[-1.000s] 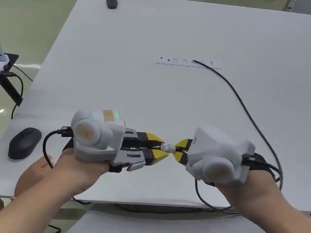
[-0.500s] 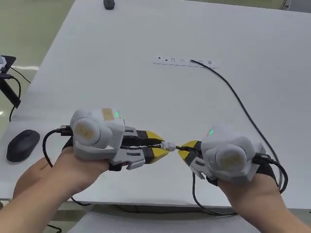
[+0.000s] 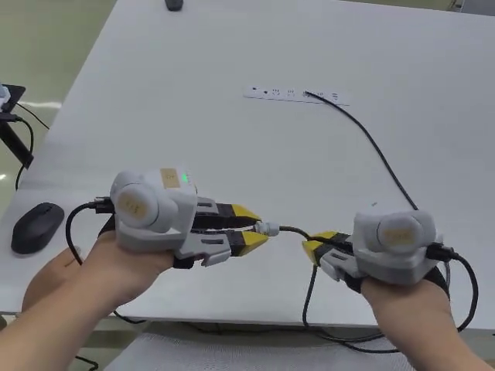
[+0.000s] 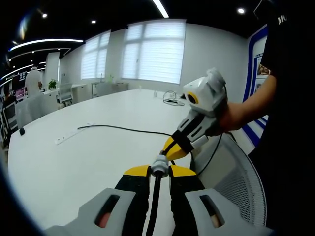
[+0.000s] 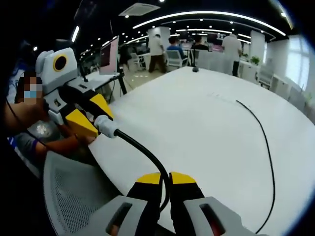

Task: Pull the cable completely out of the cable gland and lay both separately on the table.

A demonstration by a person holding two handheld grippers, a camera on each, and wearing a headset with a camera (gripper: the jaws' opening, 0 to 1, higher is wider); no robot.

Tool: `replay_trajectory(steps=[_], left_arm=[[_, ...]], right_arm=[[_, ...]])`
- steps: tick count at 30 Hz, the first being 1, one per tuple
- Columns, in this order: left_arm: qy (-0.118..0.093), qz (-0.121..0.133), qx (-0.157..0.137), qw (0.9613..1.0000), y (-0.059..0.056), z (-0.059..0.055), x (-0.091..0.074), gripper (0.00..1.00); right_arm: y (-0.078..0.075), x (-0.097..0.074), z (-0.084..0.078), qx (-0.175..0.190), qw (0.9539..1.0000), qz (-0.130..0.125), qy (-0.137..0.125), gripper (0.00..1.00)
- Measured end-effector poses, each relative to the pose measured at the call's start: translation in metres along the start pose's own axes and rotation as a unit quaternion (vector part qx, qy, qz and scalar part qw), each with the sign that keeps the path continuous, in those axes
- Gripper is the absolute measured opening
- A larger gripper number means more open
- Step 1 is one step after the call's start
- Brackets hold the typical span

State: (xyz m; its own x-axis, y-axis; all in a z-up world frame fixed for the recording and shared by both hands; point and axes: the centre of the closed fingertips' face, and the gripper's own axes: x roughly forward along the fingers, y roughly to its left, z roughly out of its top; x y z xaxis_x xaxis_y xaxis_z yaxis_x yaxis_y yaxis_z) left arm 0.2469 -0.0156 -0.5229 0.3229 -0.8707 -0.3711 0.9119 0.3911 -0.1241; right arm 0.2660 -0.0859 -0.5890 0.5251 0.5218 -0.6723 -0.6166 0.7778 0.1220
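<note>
White table (image 3: 232, 62), near edge: two hand-held grippers level above it, tips facing each other.
Right gripper (image 3: 312, 244) points left, jaws pinched on the black cable (image 3: 292, 230). The cable runs left-right in a slight sag. Left gripper (image 3: 255, 228) points right, jaws clamped on the cable gland (image 3: 267, 229), cable end inside.

Long white table (image 3: 232, 139): top is finished smooth and matt, with a faint sheen. Left gripper (image 3: 263, 229) and right gripper (image 3: 311, 244): bodies are moulded in smooth white satin plastic; jaws are tipped in matt yellow and black plastic. Small pale-grey cable gland (image 3: 267, 229): hard plastic, slightly glossy. Thin black cable (image 3: 294, 230): smooth, dull rubbery sheath. Black oval mouse (image 3: 32, 226): matt plastic. Flat white power strip (image 3: 295, 96): smooth plastic. Grey chair seat (image 5: 69, 196): open mesh cloth, rough.
</note>
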Motion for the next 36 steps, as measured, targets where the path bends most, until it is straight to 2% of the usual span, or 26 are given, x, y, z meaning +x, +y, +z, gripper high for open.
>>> replay_trajectory(steps=[4,7,13,15,17,18,19,22,24,36], left_arm=[[0.000,-0.001,0.000,1.0000,-0.001,0.000,0.000,0.15],[0.001,-0.003,0.003,1.0000,-0.002,-0.001,0.001,0.15],[0.001,-0.005,0.003,1.0000,-0.004,-0.002,0.002,0.15],[0.002,-0.006,0.003,1.0000,-0.005,-0.003,0.001,0.15],[0.002,-0.007,0.002,1.0000,-0.005,-0.004,0.001,0.15],[0.003,-0.007,0.001,1.0000,-0.005,-0.004,0.001,0.15],[0.004,-0.007,0.002,1.0000,-0.006,-0.004,0.001,0.15],[0.004,-0.008,0.001,1.0000,-0.007,-0.004,0.001,0.15],[0.005,-0.009,0.001,1.0000,-0.007,-0.004,0.001,0.15],[0.003,-0.013,0.002,0.9999,-0.011,-0.003,0.003,0.15]], right_arm=[[-0.007,0.001,-0.010,0.024,0.9996,-0.009,0.009,0.00],[-0.014,0.002,-0.020,0.080,0.9965,-0.014,0.017,0.00],[-0.024,0.002,-0.039,0.123,0.9915,-0.025,0.035,0.00],[-0.026,0.002,-0.049,0.142,0.9884,-0.027,0.047,0.00],[-0.027,0.004,-0.059,0.183,0.9811,-0.026,0.058,0.00],[-0.027,0.004,-0.065,0.215,0.9744,-0.019,0.063,0.00],[-0.028,0.004,-0.068,0.229,0.9712,-0.019,0.064,0.00],[-0.032,0.004,-0.076,0.231,0.9702,-0.021,0.070,0.00],[-0.031,0.003,-0.075,0.237,0.9693,-0.019,0.064,0.00],[-0.031,-0.001,-0.068,0.188,0.9808,-0.023,0.049,0.00]])
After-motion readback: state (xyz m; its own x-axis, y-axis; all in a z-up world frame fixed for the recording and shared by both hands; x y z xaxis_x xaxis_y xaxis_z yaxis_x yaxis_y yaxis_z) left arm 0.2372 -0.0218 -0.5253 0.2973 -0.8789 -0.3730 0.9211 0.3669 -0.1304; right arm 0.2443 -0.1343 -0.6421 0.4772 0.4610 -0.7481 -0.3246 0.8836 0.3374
